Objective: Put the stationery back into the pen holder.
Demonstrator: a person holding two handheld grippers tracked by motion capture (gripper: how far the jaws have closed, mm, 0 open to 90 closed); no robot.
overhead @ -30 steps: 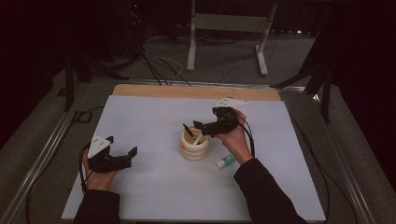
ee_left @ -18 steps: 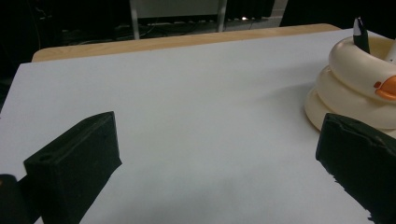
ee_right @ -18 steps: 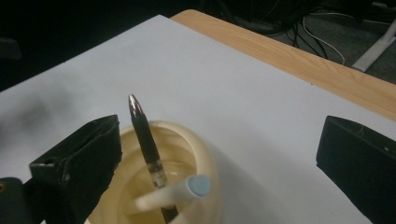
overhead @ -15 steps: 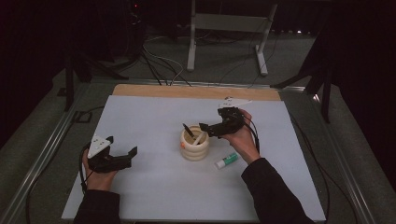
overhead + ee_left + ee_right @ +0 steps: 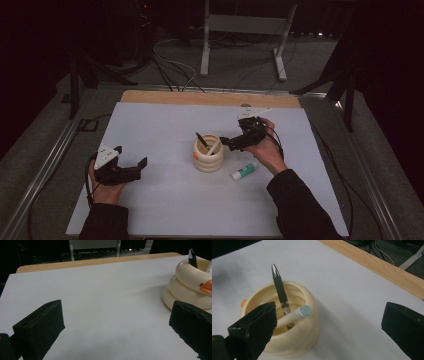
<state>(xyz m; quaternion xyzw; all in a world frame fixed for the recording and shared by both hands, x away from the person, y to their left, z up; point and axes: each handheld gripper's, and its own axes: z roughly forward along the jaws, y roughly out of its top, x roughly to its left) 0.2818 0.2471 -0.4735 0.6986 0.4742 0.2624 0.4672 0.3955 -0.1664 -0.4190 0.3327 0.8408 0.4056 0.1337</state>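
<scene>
Right gripper (image 5: pixel 226 142) is released, jaws wide, just right of the cream ribbed ring-stacked plastic pen cup (image 5: pixel 208 154) mid-surface. The cup holds a black pen with a metal tip (image 5: pixel 280 293) and a white round-capped marker (image 5: pixel 295 314). The small white-and-green tube (image 5: pixel 243 171) lies flat near the right hand, long axis diagonal, toward the near edge. Left gripper (image 5: pixel 131 169) is open and idle, well apart at the left.
</scene>
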